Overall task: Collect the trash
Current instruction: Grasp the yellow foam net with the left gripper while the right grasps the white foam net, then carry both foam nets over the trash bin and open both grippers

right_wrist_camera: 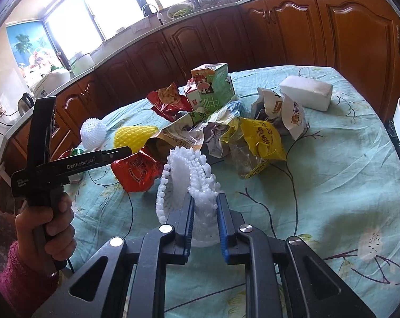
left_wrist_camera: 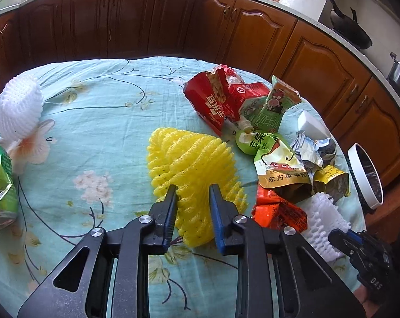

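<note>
My left gripper [left_wrist_camera: 193, 189] is shut on a yellow foam fruit net [left_wrist_camera: 192, 164], which bulges out between and past the fingers above the table; the net also shows in the right wrist view [right_wrist_camera: 135, 135]. My right gripper [right_wrist_camera: 204, 198] is shut on a white foam fruit net [right_wrist_camera: 189, 175], also seen in the left wrist view [left_wrist_camera: 324, 220]. A pile of trash lies beyond: a red snack bag [left_wrist_camera: 213, 100], green milk cartons [left_wrist_camera: 274, 106], an orange wrapper [left_wrist_camera: 279, 209], a yellow wrapper [right_wrist_camera: 260, 137] and crumpled packets [left_wrist_camera: 308, 151].
A white bin with a black liner [left_wrist_camera: 366, 175] stands past the table's right edge. Another white foam net [left_wrist_camera: 19, 106] and a crushed green can [left_wrist_camera: 0, 182] lie at the left. A white foam block [right_wrist_camera: 305, 91] sits at the far right. Wooden cabinets [left_wrist_camera: 147, 23] ring the table.
</note>
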{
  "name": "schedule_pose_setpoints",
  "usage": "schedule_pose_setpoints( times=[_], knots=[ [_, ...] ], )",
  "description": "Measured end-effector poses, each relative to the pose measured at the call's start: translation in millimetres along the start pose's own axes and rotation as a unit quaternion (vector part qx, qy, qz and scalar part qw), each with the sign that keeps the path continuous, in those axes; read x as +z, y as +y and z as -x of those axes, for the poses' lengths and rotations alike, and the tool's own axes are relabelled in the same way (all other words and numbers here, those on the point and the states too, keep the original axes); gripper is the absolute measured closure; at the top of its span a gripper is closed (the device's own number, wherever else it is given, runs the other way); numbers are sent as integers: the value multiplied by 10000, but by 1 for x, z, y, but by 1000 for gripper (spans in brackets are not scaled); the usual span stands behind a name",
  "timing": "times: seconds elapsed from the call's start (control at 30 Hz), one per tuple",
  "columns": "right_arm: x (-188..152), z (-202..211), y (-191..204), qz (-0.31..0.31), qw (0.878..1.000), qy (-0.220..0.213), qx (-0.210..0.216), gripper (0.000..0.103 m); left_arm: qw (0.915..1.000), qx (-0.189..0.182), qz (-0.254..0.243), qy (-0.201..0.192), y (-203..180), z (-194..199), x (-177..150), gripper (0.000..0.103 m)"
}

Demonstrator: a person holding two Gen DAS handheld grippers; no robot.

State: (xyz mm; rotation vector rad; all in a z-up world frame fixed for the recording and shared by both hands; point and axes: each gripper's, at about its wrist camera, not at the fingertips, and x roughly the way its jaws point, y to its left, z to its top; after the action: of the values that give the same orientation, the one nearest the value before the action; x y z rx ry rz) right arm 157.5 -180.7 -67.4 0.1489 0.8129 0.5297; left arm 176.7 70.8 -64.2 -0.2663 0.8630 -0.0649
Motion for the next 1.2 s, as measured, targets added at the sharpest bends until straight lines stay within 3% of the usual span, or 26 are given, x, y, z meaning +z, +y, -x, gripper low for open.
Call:
schedule_pose_setpoints(
  times=[0.17, 0.37, 0.8, 1.2],
  knots=[
    [6, 20, 2, 69, 9996, -266, 86, 88, 9978, 437, -253, -420, -6, 34, 7, 90],
    [13, 48, -9, -3, 9983, -591, 7, 88, 9960, 356, -247, -784, -18, 68, 19, 90],
    [11, 100, -73, -522, 9924, -979, -535, 88, 9927, -597, -782, -701, -113, 66, 17, 90],
    [4, 144, -145, -1093, 9790, -1194, -1237, 88, 9799, -1397, -1401, -271, -208, 34, 5, 90]
  ],
)
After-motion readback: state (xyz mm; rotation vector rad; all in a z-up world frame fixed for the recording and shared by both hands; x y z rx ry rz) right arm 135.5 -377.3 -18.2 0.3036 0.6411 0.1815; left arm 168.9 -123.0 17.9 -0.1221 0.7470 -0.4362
